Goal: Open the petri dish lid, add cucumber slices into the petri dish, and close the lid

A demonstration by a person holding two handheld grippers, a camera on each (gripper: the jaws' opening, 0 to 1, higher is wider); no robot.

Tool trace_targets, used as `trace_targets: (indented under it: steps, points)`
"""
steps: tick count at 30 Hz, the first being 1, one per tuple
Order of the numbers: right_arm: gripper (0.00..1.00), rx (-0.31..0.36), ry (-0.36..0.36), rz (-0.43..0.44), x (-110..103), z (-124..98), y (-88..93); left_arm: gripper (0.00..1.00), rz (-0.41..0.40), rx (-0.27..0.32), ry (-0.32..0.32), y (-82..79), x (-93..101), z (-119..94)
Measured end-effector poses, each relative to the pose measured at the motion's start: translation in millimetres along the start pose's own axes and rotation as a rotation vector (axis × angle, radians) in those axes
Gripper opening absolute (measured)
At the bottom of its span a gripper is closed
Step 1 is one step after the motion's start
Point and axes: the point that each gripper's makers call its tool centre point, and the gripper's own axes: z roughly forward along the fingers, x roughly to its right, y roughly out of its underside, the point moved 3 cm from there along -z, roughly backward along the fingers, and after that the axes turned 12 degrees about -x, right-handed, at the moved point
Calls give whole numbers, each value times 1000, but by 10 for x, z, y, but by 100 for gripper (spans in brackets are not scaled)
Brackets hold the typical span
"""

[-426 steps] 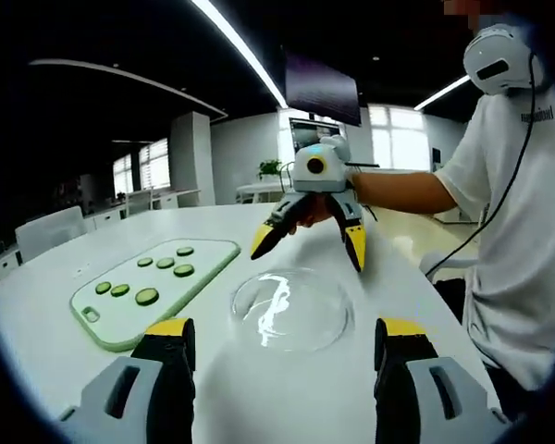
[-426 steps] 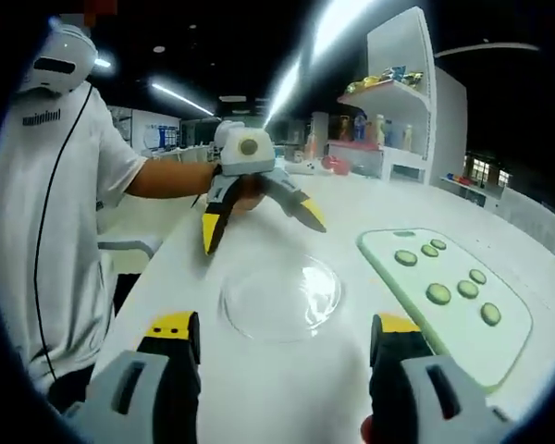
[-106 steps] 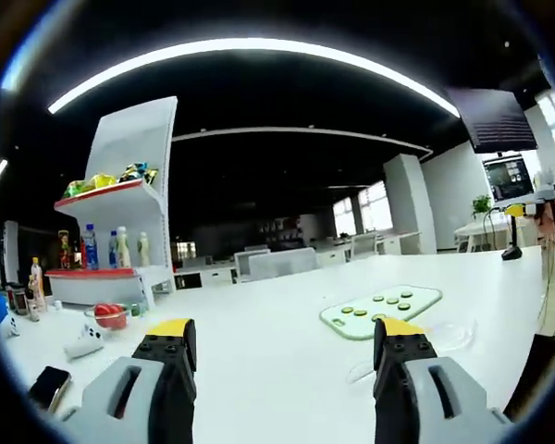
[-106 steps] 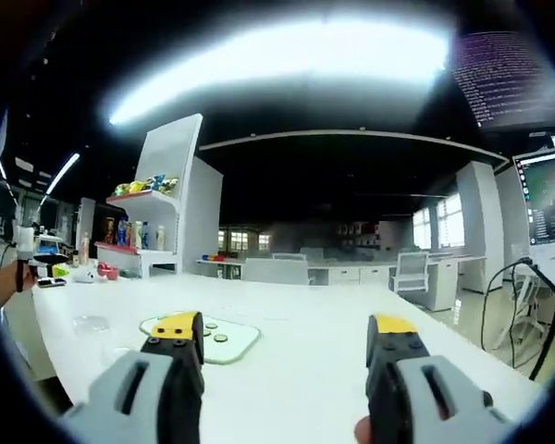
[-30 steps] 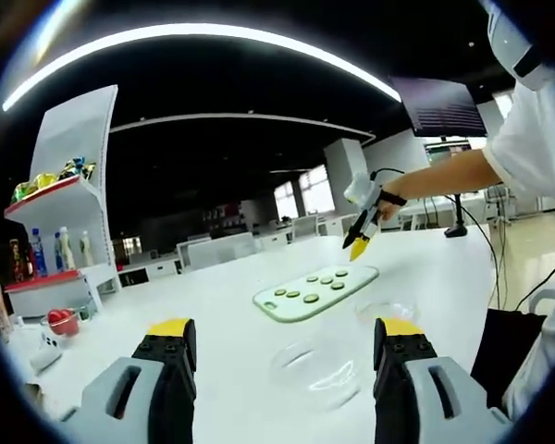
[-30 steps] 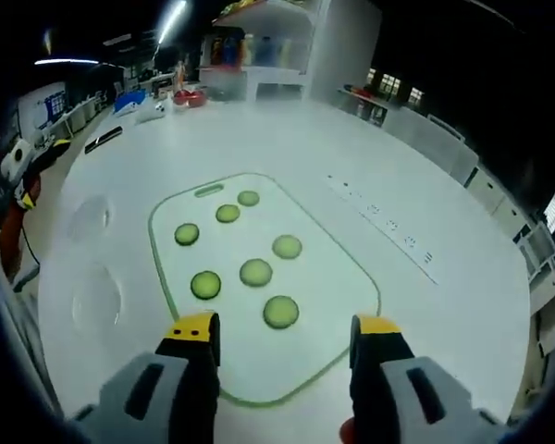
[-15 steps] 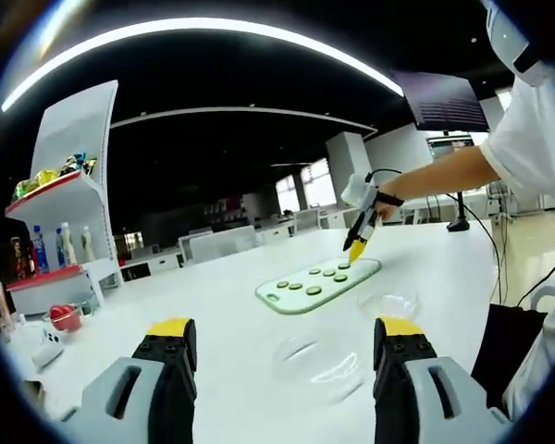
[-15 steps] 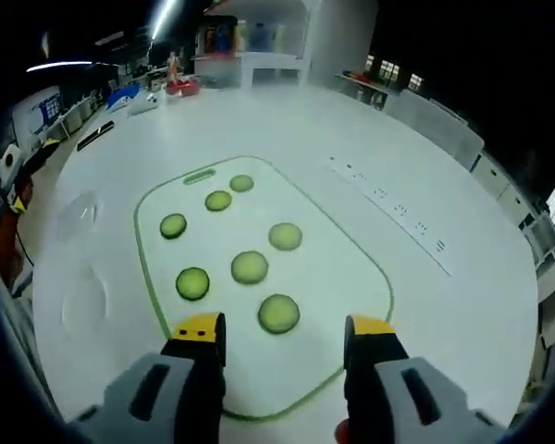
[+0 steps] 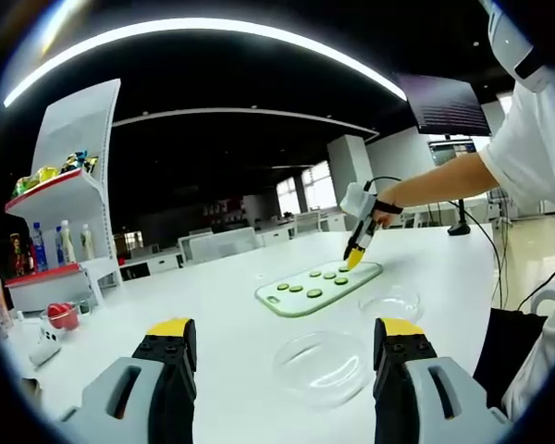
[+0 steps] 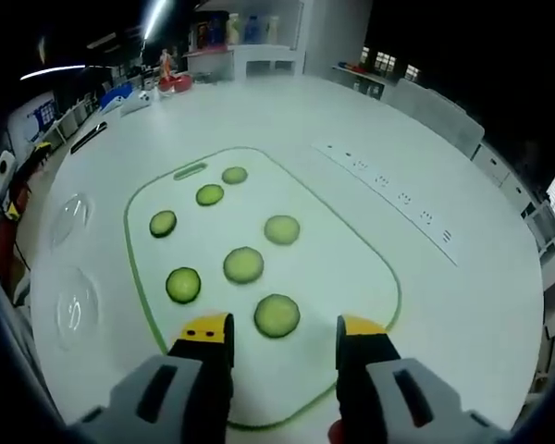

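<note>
In the right gripper view my right gripper (image 10: 283,327) is open and low over a pale green cutting board (image 10: 342,268). The nearest cucumber slice (image 10: 277,314) lies between its yellow tips, and several more slices (image 10: 243,265) lie beyond. Two clear petri dish halves (image 10: 74,305) rest on the table left of the board. In the left gripper view my left gripper (image 9: 284,333) is open and holds nothing, with one clear dish half (image 9: 324,366) just ahead and the other (image 9: 391,302) behind it. The right gripper (image 9: 354,255), held in a hand, points down at the board's (image 9: 365,272) far end.
A white power strip (image 10: 388,199) lies on the table beyond the board. A shelf unit with bottles and snacks (image 9: 65,231) stands at the left, and small items (image 9: 60,319) sit on the table near it. The person's torso (image 9: 536,185) is at the right.
My right gripper has come down closer to the nearest slice and its jaws have narrowed a little. In the left gripper view the near dish half now rests flat on the table.
</note>
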Motion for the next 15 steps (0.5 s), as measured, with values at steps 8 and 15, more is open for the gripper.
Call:
trace_targets:
  steps: [8, 15]
  points:
    - [35, 1, -10, 17, 53, 56, -12, 79, -1, 4, 5, -4, 1, 8]
    - [32, 3, -37, 49, -7, 92, -23, 79, -7, 5, 1, -4, -7, -4]
